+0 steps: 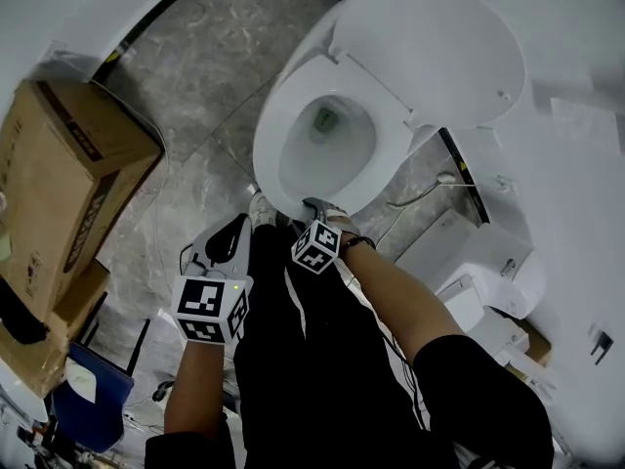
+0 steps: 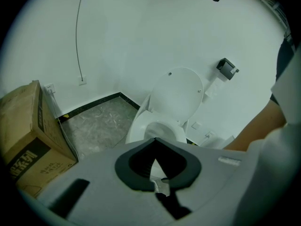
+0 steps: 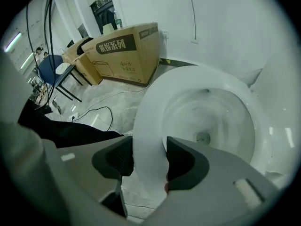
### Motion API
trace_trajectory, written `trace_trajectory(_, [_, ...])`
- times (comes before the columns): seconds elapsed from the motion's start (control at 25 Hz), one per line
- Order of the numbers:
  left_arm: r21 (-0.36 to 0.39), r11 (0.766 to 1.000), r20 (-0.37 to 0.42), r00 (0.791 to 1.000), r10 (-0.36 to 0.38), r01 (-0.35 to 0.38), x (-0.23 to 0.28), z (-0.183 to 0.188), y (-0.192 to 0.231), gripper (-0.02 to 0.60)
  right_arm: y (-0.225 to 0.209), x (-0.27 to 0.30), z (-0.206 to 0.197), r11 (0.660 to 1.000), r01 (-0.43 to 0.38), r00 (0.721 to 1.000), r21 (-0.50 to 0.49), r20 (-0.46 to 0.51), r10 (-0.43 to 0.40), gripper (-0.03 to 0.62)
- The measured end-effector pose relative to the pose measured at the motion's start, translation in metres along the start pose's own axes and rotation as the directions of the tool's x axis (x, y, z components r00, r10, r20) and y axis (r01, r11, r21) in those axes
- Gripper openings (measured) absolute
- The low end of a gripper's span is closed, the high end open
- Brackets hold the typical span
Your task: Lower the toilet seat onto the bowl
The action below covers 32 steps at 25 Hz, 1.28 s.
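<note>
The white toilet seat lies down on the bowl, and the lid stands up behind it. My right gripper points steeply down at the front of the seat. In the right gripper view the seat rim runs between the jaws of that gripper, which stand wide. My left gripper hangs to the left, short of the toilet and above the floor. In its own view its tips meet with nothing in them, and the seat and lid lie ahead.
A large cardboard box stands at the left wall, with a blue chair below it. Cables run over the grey floor. White fittings sit to the right of the toilet. A paper holder hangs on the wall.
</note>
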<state>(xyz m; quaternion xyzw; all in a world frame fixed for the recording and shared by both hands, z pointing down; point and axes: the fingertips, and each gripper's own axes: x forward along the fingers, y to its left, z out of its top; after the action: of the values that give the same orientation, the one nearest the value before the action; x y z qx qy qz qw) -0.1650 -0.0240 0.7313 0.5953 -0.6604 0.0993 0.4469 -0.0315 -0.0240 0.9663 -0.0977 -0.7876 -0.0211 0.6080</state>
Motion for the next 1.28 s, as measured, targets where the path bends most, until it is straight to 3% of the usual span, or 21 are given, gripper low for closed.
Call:
trace_trajectory(0.44, [-0.001,1.000,-0.049,0.999,-0.015,0.015,0.017,-0.032,0.013,0.008,-0.007,0.038,-0.006,0.994,0.043,0.999,0.103,0.007,-0.044,0.230])
trace_trajectory(0.72, [0.000,0.999,-0.058,0.998,-0.038,0.038,0.021,-0.035,0.006,0.008,-0.007,0.028,0.001,0.982,0.001,0.997,0.191,0.069,-0.014,0.215])
trace_trajectory(0.96, [0.029,0.999,-0.042,0.998,-0.042,0.043,0.006,-0.014,-0.004,0.008,-0.010,-0.020,0.029,0.965,0.040,0.982,0.261,0.170,-0.087,0.139])
trace_trajectory(1.12, [0.043,0.999,-0.013,1.000,-0.028,0.028,-0.010,0.012,-0.012,0.008,-0.022,-0.074,0.055,0.939,0.069,0.957,0.336,0.243,-0.158,0.008])
trace_trajectory(1.28, [0.054,0.998,0.024,1.000,-0.018,0.017,-0.027,0.047,-0.027,0.008,-0.040,-0.138,0.072,0.889,0.078,0.928,0.450,0.294,-0.230,0.008])
